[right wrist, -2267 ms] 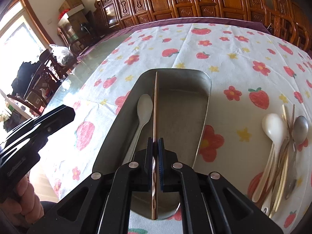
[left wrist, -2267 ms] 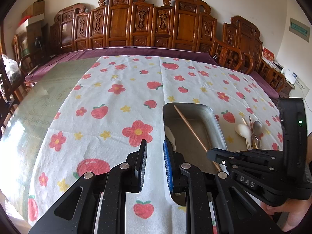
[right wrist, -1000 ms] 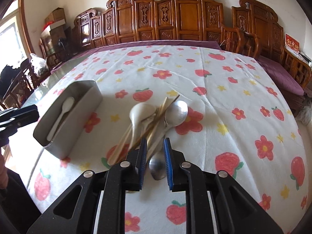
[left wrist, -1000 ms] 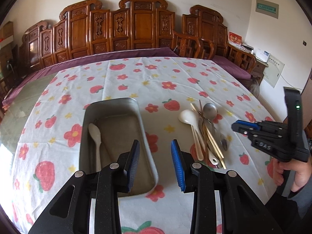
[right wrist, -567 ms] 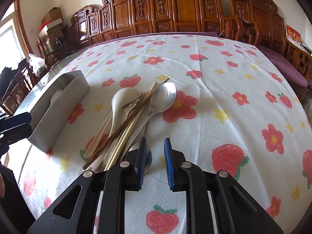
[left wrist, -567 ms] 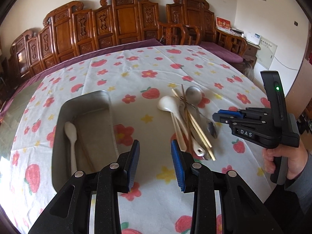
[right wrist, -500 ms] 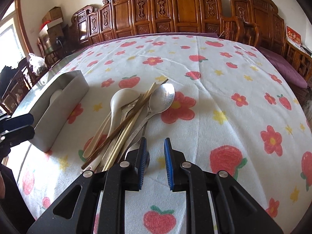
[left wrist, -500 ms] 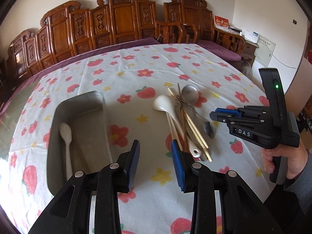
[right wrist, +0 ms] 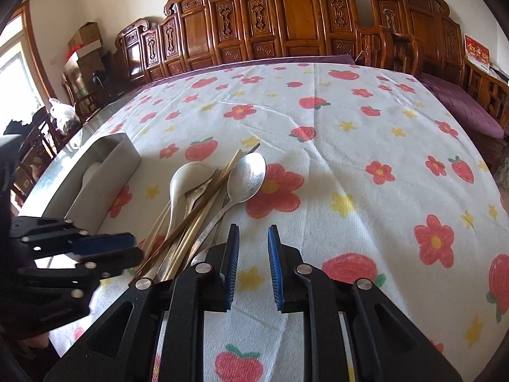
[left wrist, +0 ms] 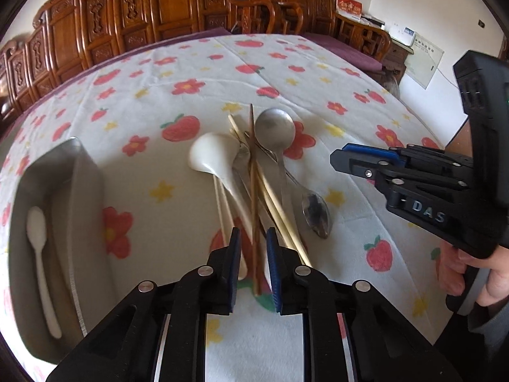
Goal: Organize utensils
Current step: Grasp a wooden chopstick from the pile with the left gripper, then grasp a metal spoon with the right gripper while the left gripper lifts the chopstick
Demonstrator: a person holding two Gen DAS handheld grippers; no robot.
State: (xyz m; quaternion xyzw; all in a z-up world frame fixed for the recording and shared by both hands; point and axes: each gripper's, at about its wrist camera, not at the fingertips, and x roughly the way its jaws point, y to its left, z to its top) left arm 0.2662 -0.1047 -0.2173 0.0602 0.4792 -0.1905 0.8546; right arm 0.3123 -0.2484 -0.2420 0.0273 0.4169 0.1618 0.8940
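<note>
A pile of utensils lies on the strawberry cloth: a white ceramic spoon (left wrist: 213, 156), a large metal spoon (left wrist: 275, 127), a small metal spoon (left wrist: 316, 213), pale chopsticks (left wrist: 276, 203) and a brown chopstick (left wrist: 253, 175). My left gripper (left wrist: 253, 245) hangs low over the pile's near end, its jaws closing with the brown chopstick between them and a gap still on both sides. My right gripper (right wrist: 253, 238) is open over bare cloth just right of the pile (right wrist: 203, 210), holding nothing. The metal tray (left wrist: 86, 175) at the left holds a white spoon (left wrist: 38, 232).
The round table's flowered cloth (right wrist: 366, 165) stretches far and right of the pile. Carved wooden chairs (right wrist: 286, 25) line its back edge. A person's hand (left wrist: 470, 273) grips the right gripper's handle at the right of the left wrist view.
My left gripper has swung from above the tray rightward and down onto the pile, and its jaws have narrowed around the brown chopstick. My right gripper has sunk slightly toward the cloth.
</note>
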